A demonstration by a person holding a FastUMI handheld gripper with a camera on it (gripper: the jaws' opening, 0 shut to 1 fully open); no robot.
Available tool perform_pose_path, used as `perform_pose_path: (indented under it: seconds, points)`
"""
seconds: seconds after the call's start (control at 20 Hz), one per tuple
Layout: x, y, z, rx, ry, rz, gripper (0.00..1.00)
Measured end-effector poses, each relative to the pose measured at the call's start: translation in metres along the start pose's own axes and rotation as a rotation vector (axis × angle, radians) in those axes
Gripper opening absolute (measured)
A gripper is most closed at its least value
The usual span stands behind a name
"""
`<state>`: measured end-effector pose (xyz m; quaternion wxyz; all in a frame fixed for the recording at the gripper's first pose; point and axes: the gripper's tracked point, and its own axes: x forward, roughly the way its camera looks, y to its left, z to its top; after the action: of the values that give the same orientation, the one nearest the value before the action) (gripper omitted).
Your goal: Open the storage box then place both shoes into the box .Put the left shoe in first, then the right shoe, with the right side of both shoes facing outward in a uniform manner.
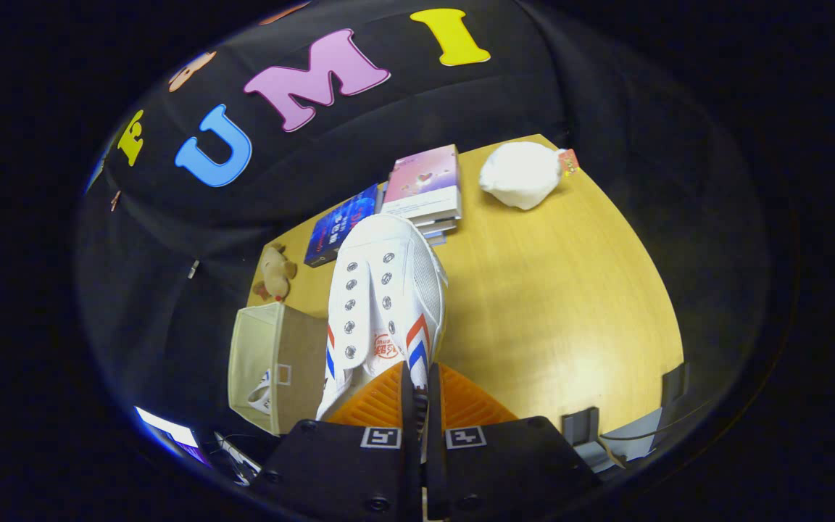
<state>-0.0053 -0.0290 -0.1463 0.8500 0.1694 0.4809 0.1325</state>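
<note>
White canvas with red and blue side stripes: a shoe [387, 290] hangs from the tongs [420, 391], whose two fingers are pressed nearly together on the edge of its collar near the heel. The shoe's long axis runs straight ahead along the fingers, toe pointing toward the far edge of the table [570, 304], where a stack of books [425, 190] and a white bundle [522, 174] lie. It is lifted clear of the tabletop, eyelets and tongue facing the camera.

The storage box [276, 366], beige fabric and already open at the top, stands at the table's left edge, just to the left of the held shoe and below it. Something white with a dark mark shows inside the box near its front wall, possibly the other shoe, though I cannot tell for sure.

A small plush toy [275, 272] sits beyond the box near the far left corner. As I judge it, the coming move is a short carry leftward and down, keeping the shoe's length in line with the box's opening.
</note>
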Motion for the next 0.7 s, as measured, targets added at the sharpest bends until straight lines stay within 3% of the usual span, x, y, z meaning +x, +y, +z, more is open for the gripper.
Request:
perform_pose_path:
  seconds: [0.25,0.5,0.7]
  points:
    - [0.016,0.112,-0.040,0.037,0.041,0.123,0.08]
    - [0.047,0.182,-0.089,0.067,0.102,0.161,0.07]
    - [0.072,0.206,-0.106,0.060,0.116,0.126,0.07]
